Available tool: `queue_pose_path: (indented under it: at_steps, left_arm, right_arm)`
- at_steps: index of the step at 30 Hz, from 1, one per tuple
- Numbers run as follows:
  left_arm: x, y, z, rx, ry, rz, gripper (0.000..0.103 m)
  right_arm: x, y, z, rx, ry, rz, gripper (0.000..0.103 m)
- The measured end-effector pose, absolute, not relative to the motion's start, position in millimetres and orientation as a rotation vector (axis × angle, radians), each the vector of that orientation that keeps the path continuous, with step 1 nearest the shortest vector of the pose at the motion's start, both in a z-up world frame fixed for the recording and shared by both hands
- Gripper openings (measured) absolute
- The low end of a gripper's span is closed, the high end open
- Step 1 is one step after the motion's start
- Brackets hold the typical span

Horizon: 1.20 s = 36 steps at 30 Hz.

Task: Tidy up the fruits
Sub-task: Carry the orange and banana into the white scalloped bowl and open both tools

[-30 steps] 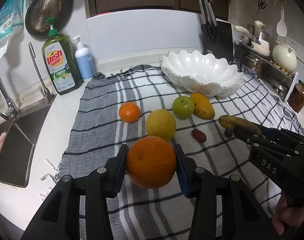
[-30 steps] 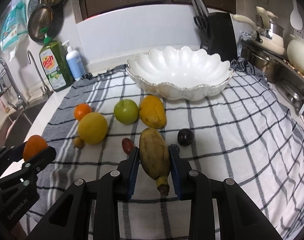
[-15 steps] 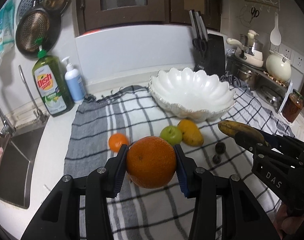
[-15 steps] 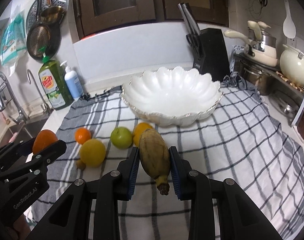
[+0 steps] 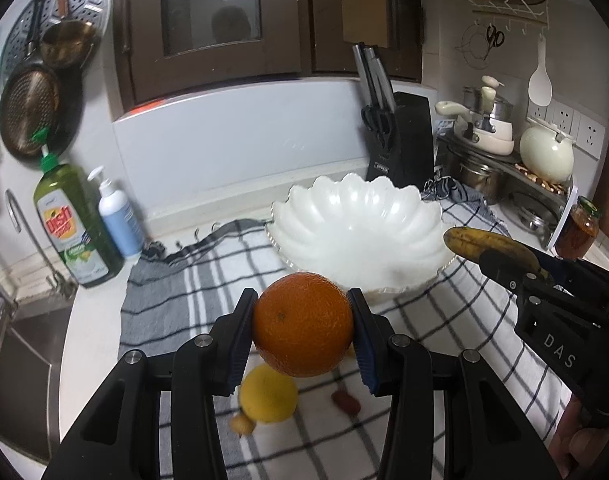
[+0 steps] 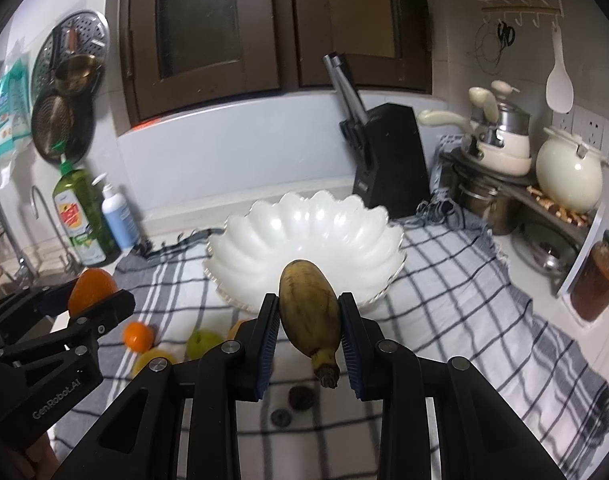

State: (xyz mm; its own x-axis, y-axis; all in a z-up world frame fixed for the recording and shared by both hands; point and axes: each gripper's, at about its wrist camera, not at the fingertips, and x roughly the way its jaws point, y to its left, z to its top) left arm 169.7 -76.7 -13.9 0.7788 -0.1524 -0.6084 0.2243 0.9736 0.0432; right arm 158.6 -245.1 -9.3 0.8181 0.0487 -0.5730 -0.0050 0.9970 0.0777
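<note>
Both grippers loaded and held above the desk, short of the bowl.

Left gripper (image 5: 302,330): jaws closed partway on a large orange (image 5: 302,324), pads pressing its two sides. Fruit clear of the cloth, in front of the bowl's near rim. Skin bright, pebbled, no marks seen.

Right gripper (image 6: 308,338): jaws closed to a narrow gap on a banana (image 6: 309,314), gripped across its thick middle, stem end pointing back toward the camera. Peel dull yellow-brown, well past ripe, stem tip dark. It hangs just before the bowl's near rim.

White scalloped bowl (image 6: 240,264): sits toward the back edge of the desk on the checked cloth (image 6: 456,280). Nothing inside it. So no fruit is placed yet; judged stage is the first carry, two pieces on the way at once.

Left on the cloth, in a loose group at the front-left of the bowl:
- small orange (image 6: 138,335)
- green apple (image 6: 202,343)
- yellow round fruit (image 5: 268,393), likely a lemon or similar
- a yellow-orange piece mostly hidden behind the right gripper
- small reddish fruit (image 5: 345,402), blurred
- two dark small fruits (image 6: 302,397) near the front, kind not clear
- a small tan one (image 5: 242,424) beside the yellow fruit

Most of the job remains: two drops into the bowl, then roughly seven more pieces.
</note>
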Motion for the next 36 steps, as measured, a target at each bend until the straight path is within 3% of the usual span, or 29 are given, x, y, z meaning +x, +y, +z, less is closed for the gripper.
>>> queue_pose_path:
  at_steps: [19, 36]
  left_arm:
    - [273.5, -112.0, -17.8, 0.12, 0.654, -0.241, 0.045]
    - [359.6, -127.3, -83.4, 0.124, 0.78, -0.244, 0.045]
  right_arm:
    - [243.5, -276.2, -11.7, 0.048, 0.575, -0.07, 0.031]
    - [311.3, -284.4, -62.7, 0.028, 0.66, -0.103, 0.031]
